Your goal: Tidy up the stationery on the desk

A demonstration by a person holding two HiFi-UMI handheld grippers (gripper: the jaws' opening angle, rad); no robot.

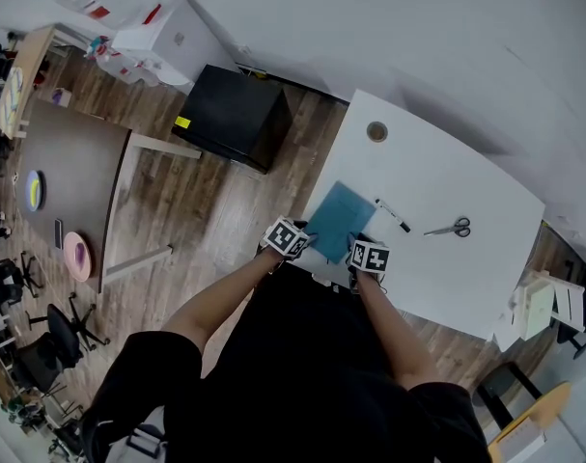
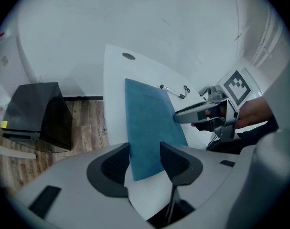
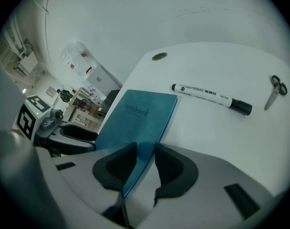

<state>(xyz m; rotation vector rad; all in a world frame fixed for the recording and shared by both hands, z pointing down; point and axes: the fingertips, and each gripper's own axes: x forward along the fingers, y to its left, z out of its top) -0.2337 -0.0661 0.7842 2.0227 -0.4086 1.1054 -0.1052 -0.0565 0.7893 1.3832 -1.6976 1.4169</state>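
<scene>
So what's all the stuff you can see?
Notebook: one, teal, at the desk's near edge, held by both grippers.
Marker: one, white with a black cap, on the desk beyond the notebook.
Scissors: one pair, grey, on the desk right of the marker.
Desk: one, white, with a round hole near its far edge.
Box: one, black, on the floor left of the desk.
Table: one, brown, far left.
Left gripper: fingers shut on the notebook.
Right gripper: fingers shut on the notebook.
</scene>
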